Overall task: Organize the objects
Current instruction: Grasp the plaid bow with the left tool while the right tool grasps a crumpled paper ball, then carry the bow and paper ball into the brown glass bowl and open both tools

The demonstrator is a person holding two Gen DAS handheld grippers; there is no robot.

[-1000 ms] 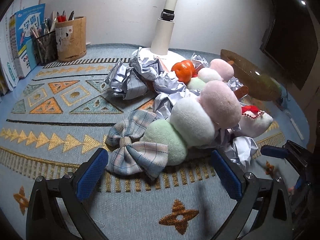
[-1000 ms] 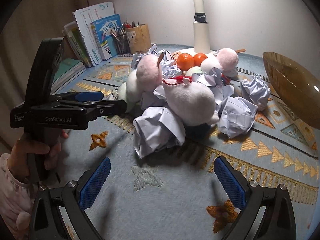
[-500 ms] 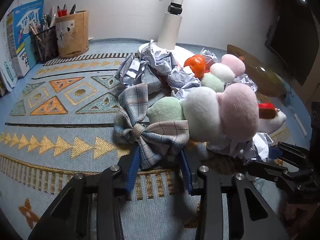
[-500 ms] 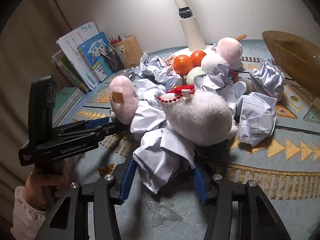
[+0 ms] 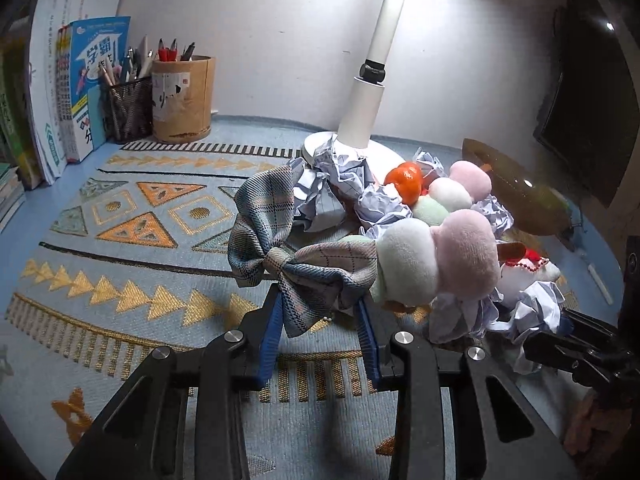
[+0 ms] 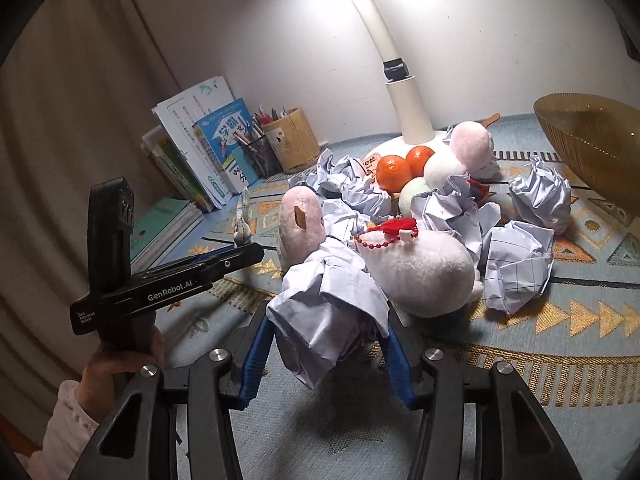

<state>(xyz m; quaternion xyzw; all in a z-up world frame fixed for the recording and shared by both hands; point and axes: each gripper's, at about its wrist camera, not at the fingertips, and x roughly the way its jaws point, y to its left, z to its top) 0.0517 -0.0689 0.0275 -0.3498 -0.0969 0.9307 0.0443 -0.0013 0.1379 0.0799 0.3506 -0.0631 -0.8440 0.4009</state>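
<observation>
On hand-held gripper (image 6: 236, 250): "GenRobot.AI".

On the side of my left hand-held gripper (image 6: 240, 254), seen from my right wrist, white lettering reads "GenRobot.AI", and a smaller label near its rear end reads "Data Acquisition System". The blue workbook (image 5: 94, 80) standing by the pen holders carries large white Chinese characters, "学霸", on its cover. The smaller print on it is too fine for me to read.
</observation>
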